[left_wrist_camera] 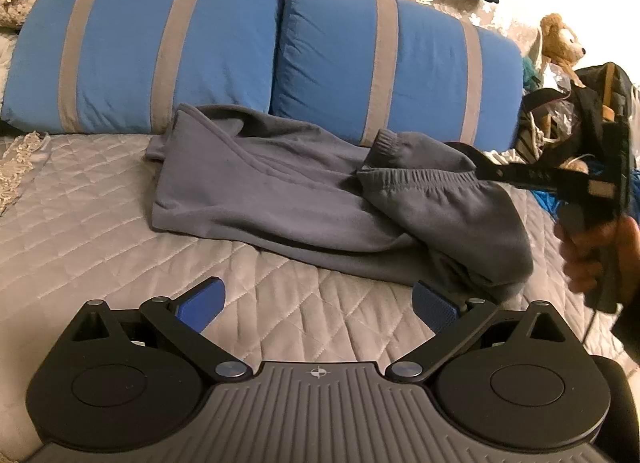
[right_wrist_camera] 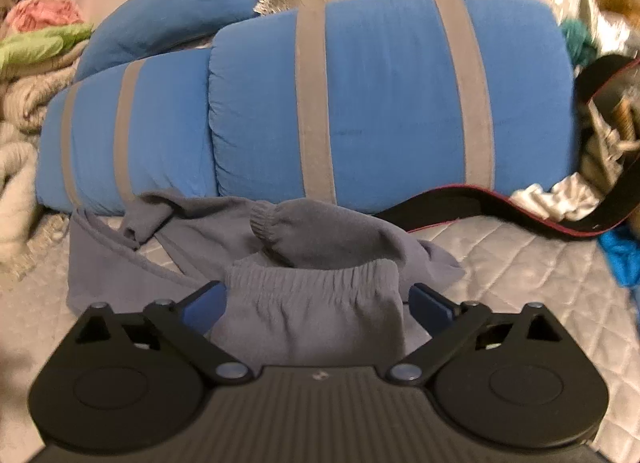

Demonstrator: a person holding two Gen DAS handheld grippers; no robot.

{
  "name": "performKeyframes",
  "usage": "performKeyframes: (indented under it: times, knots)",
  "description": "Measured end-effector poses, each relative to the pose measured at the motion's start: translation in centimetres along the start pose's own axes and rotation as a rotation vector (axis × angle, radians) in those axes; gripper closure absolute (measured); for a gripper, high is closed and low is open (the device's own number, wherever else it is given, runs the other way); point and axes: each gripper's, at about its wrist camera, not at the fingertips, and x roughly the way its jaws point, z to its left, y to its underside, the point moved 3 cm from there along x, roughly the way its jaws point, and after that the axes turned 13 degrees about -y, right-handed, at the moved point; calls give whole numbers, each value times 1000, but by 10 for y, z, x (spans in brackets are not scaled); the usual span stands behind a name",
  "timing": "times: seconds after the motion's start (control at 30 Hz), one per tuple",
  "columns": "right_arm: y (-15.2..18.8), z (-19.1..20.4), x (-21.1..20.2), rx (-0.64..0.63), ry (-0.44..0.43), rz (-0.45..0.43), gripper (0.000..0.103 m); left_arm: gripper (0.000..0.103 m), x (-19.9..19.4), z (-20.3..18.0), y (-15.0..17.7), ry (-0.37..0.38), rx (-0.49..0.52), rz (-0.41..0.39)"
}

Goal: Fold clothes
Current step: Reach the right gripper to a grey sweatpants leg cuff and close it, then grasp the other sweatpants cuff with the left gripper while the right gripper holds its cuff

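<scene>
Grey sweatpants lie crumpled on the quilted bed cover, a ribbed cuff folded over near the elastic waistband. My left gripper hovers open over bare quilt, just short of the pants' near edge, with nothing between its blue pads. My right gripper is open wide with the gathered waistband lying between its jaws; the pads do not clearly press on it. In the left wrist view the right gripper reaches in from the right, held by a hand, its fingers at the waistband.
Two blue pillows with grey stripes stand right behind the pants. A teddy bear and a black bag crowd the right side. A black strap with a red edge lies on the quilt. Piled clothes sit at the left.
</scene>
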Motion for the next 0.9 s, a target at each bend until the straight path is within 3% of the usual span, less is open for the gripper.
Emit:
performKeyframes:
  times: [0.27,0.33,0.4,0.47,0.63,0.9]
  knots:
    - [-7,-46,26,185,-95,38,30,1,2,-4,2,33,11,15]
    - [-6,-54,32,230,-126,53,40,1,3,-5,3,37,16,13]
    - [-4,-60,37,266,-148,68,70,1,4,-6,3,40,17,18]
    - [-4,-59,34,267,-157,69,92,1,5,-7,3,48,14,23]
    - [-11,-25,6,125,-152,16,93,1,8,-3,3,94,-25,36]
    - [10,99,-53,-360,-143,12,94,1,12,2,4,152,-82,58]
